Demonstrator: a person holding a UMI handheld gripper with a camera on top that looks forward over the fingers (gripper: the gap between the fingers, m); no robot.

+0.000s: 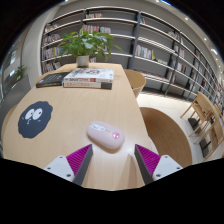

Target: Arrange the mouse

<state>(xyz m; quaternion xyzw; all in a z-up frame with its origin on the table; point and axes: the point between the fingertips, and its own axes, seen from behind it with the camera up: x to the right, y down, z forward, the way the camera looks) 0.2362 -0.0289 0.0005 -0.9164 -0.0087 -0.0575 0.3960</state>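
Note:
A white computer mouse (104, 135) with a small pink scroll wheel lies on the light wooden table (70, 110), just ahead of my fingers and slightly left of the middle between them. My gripper (113, 160) is open and empty, with its magenta pads (80, 158) spread wide on either side. A round dark mouse mat (35, 118) with a cartoon face lies on the table to the left, beyond the left finger. The mouse is off the mat, to its right.
A stack of books (88, 78) and a potted green plant (84, 45) stand at the table's far end. A dark notebook (50, 81) lies beside them. The table's right edge (140, 120) drops to the floor. Bookshelves (150, 40) line the back wall.

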